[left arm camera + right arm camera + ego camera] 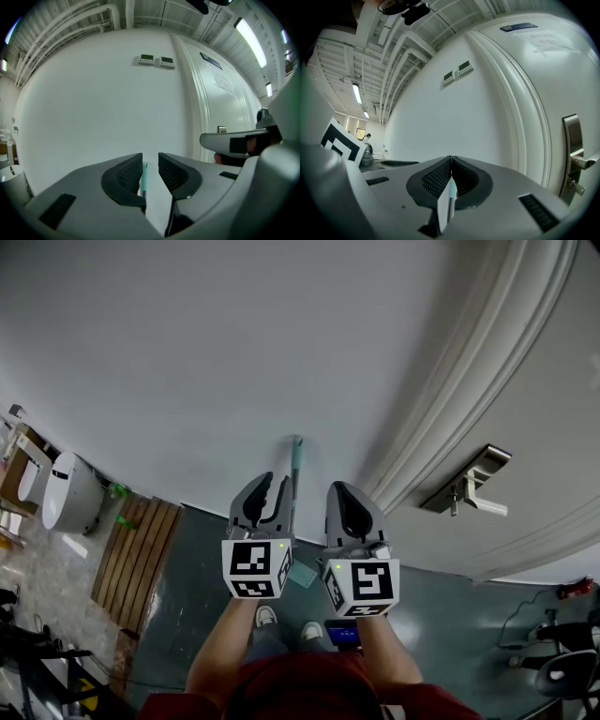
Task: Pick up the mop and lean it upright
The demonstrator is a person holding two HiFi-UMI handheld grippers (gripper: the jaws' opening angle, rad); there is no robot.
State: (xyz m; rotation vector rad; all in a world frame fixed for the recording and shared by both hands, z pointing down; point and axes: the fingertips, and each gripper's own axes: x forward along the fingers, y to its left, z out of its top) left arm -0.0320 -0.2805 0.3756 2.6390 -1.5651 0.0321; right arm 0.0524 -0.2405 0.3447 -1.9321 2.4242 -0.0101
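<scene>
The left gripper (150, 161) is facing a white wall (93, 103), its jaws standing apart. The teal mop handle (144, 177) is sitting between them, close against the left-hand one.

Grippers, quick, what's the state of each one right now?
Left gripper: open, mop handle between its jaws but not clamped.
Right gripper: closed, jaws together at the tips.

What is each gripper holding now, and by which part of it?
Nothing is gripped. The mop handle stands between the open jaws of the left gripper, not pinched. The right gripper is shut, clear of the handle.
</scene>
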